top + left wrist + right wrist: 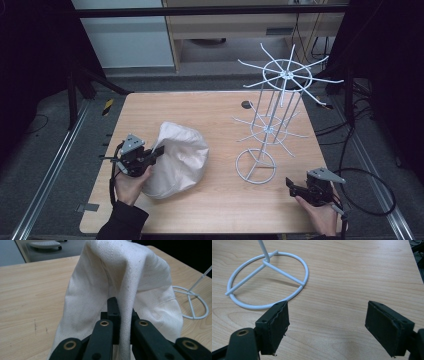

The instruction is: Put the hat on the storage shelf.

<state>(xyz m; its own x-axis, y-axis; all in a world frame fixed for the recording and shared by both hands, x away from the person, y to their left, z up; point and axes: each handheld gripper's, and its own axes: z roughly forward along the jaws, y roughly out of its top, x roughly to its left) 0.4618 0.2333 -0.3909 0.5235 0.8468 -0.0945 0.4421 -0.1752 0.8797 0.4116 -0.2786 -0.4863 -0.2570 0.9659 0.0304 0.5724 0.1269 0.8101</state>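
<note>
A cream cloth bag point(179, 159) lies bunched on the left half of the wooden table point(220, 200). My left gripper point(158, 150) is shut on a fold of its left edge and lifts it a little. In the left gripper view the cloth bag point(120, 280) rises like a tent from the pinched fold between the black jaws of the left gripper point(121, 315). A white wire rack point(272, 115) with hooked spokes stands right of centre. My right gripper point(291, 185) rests near the front right corner, open and with nothing in it. In the right gripper view the right gripper point(325, 323) has the rack's ring base point(265, 280) ahead of it.
A small dark hole point(246, 105) marks the table's far middle. Cables point(370, 195) loop on the floor at the right. Metal rails point(50, 165) run along both sides of the table, and a cabinet point(235, 30) stands beyond it.
</note>
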